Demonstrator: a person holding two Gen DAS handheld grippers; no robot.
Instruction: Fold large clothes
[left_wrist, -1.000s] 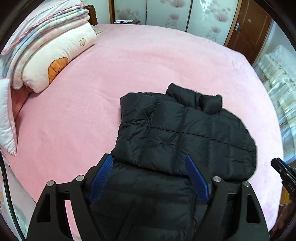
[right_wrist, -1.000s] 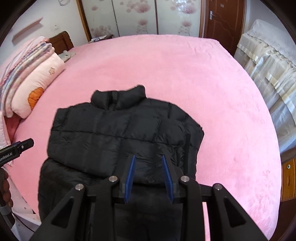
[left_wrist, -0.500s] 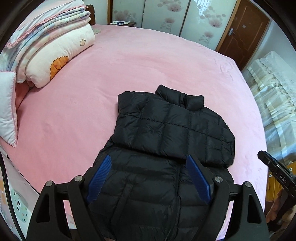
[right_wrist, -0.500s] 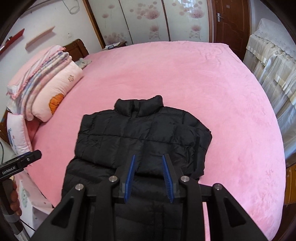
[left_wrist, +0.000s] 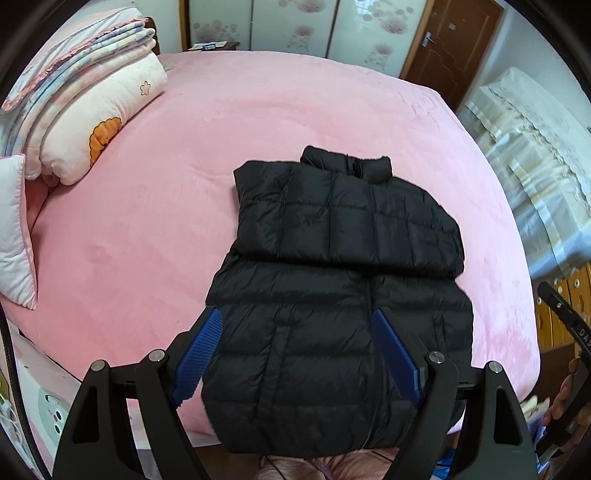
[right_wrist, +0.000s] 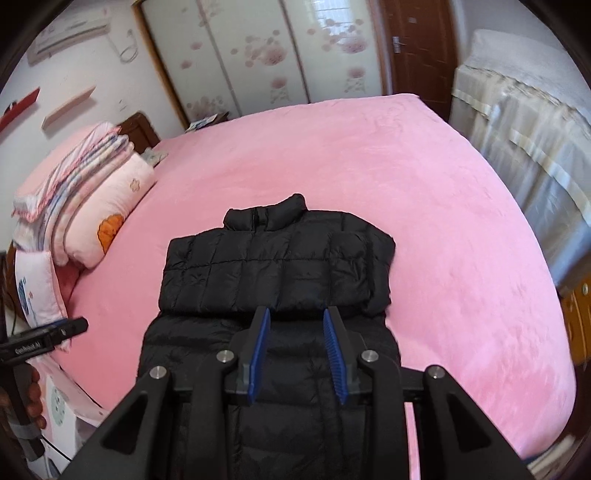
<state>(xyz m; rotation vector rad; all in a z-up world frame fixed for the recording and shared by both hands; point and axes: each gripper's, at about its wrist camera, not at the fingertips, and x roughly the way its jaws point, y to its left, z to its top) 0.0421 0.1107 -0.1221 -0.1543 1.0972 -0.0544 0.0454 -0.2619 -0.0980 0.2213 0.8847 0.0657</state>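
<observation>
Pink bed (left_wrist: 155, 236) — black jacket (left_wrist: 332, 280) atop

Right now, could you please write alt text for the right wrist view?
A black puffer jacket, sleeves folded across its chest, lies collar-away on a pink bed. The right tongs hover above its lower half, blue pads apart and empty. Folded quilts sit at left.
</observation>
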